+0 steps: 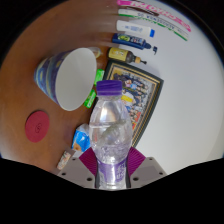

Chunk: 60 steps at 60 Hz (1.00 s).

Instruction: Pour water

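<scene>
tongs [111, 166] level, fingers clamped on bottle [110, 130]

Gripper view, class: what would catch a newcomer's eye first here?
A clear plastic water bottle with a purple cap stands upright, clamped between the gripper fingers. Beyond it to the left lies a white paper cup on its side on the round wooden table, beside a dark framed picture.

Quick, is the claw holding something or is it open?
Gripper: closed on the clear water bottle with the purple cap, both pads pressing its sides.
</scene>
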### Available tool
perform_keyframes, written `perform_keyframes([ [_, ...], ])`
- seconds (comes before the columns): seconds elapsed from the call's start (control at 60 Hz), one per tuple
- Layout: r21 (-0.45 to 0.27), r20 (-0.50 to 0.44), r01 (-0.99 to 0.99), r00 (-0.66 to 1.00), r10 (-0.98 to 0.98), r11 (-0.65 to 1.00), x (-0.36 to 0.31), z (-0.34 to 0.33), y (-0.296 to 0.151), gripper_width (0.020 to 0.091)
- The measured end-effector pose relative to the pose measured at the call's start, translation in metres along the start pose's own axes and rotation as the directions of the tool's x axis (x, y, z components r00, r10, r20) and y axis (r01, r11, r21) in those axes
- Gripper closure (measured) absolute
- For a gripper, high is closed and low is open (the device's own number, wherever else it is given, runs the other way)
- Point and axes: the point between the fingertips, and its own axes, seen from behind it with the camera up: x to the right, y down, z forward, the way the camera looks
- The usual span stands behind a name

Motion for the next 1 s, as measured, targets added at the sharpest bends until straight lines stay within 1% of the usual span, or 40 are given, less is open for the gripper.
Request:
perform_keyframes([
  [0.05,0.014,-0.007,0.062,0.998,-0.062,0.998,-0.001,0.003,-0.006,0.0760],
  [0.133,0.016,0.008,0.111,0.994,-0.111,0.994,-0.005,0.004,-0.010,0.0760],
  [0.233,0.011,0.032,0.088,0.996,-0.088,0.996,-0.008,0.004,-0.006,0.0759],
  [0.283,0.025,0.028,0.055,0.998,-0.055,0.998,-0.003,0.002,-0.006,0.0760],
  [0.35,0.043,0.030,-0.022,0.999,0.021,0.999,0.005,-0.002,-0.005,0.0759],
  [0.417,0.052,0.045,-0.149,0.988,0.147,0.987,0.016,-0.006,-0.003,0.0759],
  [0.517,0.071,0.083,-0.406,0.913,0.400,0.911,0.033,-0.014,0.001,0.0757],
  [0.617,0.093,0.128,-0.657,0.753,0.646,0.748,0.055,-0.025,-0.001,0.0759],
  [0.683,0.097,0.190,-0.817,0.576,0.795,0.569,0.063,-0.031,-0.002,0.0761],
  [0.733,0.091,0.255,-0.899,0.436,0.863,0.428,0.063,-0.034,-0.007,0.0754],
  [0.8,0.053,0.317,-0.968,0.251,0.915,0.247,0.055,-0.033,-0.014,0.0755],
  [0.9,-0.043,0.363,-0.999,-0.009,0.932,0.007,0.026,-0.024,-0.018,0.0755],
  [0.95,-0.073,0.369,-0.994,-0.098,0.924,-0.076,0.011,-0.022,-0.023,0.0753],
  [1.0,-0.098,0.375,-0.988,-0.151,0.915,-0.123,-0.005,-0.016,-0.027,0.0754],
])
